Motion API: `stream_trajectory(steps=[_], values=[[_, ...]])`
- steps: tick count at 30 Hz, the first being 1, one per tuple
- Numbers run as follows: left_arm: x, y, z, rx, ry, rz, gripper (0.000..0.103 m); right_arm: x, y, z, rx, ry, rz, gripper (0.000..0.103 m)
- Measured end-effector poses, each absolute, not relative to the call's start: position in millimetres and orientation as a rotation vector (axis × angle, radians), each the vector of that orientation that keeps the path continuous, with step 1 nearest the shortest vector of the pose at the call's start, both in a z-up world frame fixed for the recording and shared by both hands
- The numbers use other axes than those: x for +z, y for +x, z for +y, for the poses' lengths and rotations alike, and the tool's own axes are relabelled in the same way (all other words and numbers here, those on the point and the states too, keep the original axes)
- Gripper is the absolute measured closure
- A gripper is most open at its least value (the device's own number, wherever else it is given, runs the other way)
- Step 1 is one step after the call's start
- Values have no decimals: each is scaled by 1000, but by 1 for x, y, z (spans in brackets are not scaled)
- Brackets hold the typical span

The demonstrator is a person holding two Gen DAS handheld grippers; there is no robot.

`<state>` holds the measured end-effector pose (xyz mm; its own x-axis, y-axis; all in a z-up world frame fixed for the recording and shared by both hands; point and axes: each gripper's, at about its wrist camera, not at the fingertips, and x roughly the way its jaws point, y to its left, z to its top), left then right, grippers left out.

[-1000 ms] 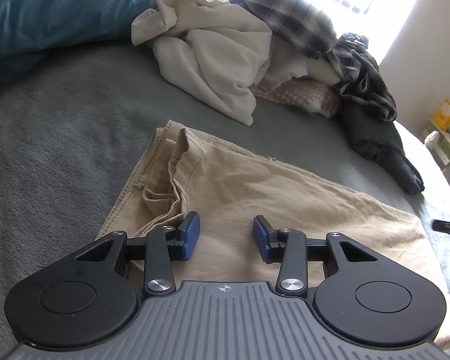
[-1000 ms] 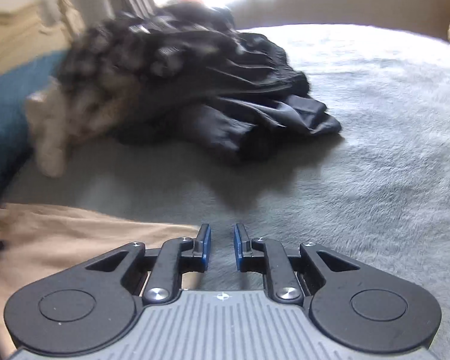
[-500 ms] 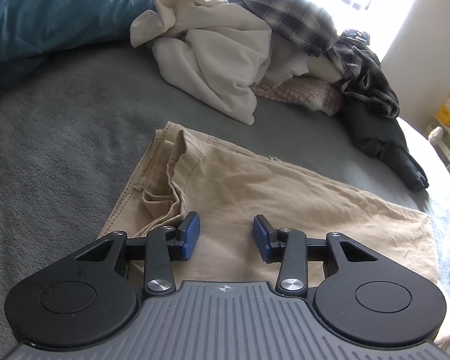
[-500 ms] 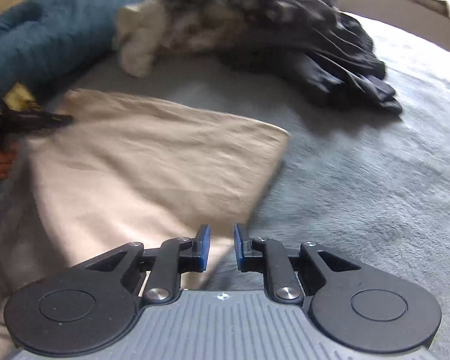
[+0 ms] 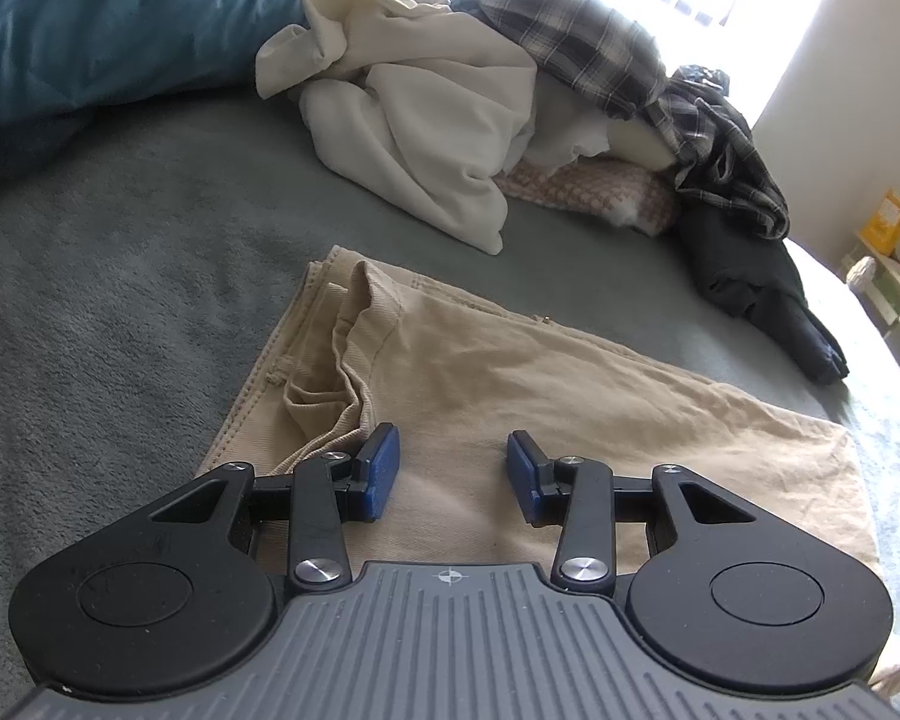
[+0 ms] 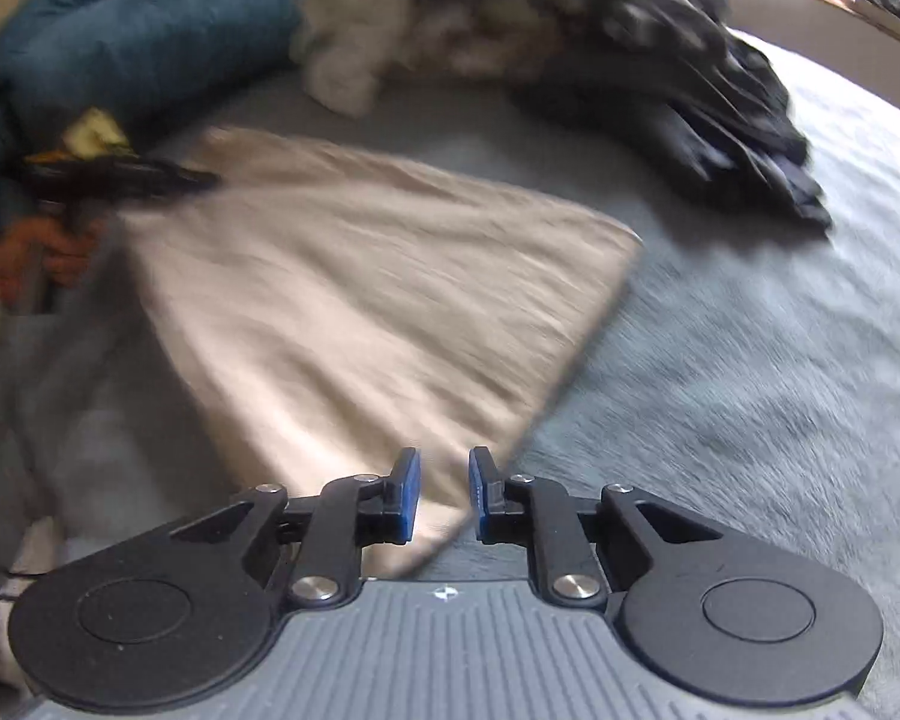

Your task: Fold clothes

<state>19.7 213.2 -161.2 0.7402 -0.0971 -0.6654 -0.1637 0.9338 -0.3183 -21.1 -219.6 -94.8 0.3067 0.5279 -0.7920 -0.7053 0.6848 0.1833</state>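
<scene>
Tan trousers lie folded flat on the grey blanket, waistband to the left with its top layer rumpled. My left gripper hovers open just over the waistband end, with nothing between its blue pads. In the right wrist view the trousers spread away from me, blurred. My right gripper sits over their near corner, its pads a narrow gap apart and gripping nothing. The left gripper and the hand holding it show at the trousers' far left side.
A heap of unfolded clothes lies beyond the trousers: a cream garment, a plaid shirt and a dark garment. A blue duvet fills the back left. The bed's edge and a yellow item are at the right.
The right wrist view has swung and rolled from the dark clothes heap onto the trousers, ending at their near corner. The right gripper has left the left view's edge. The left gripper stayed still.
</scene>
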Motion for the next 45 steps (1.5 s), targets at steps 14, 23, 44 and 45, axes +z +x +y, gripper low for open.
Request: stream_trajectory(steps=[14,23,44,45], values=[[-164,18,216,23,-380,725,63,-107,-57,-193,890,-334,947,85],[-139,4,211,65,-355,654,59,-119,-56,-190,846,-360,1022,83],[-174,-69,135,-214,120,715,30,-139,-54,-178,795,-350,926,72],[-174,-68,135,-214,118,716,29,-139,-54,-179,787,-353,926,67]])
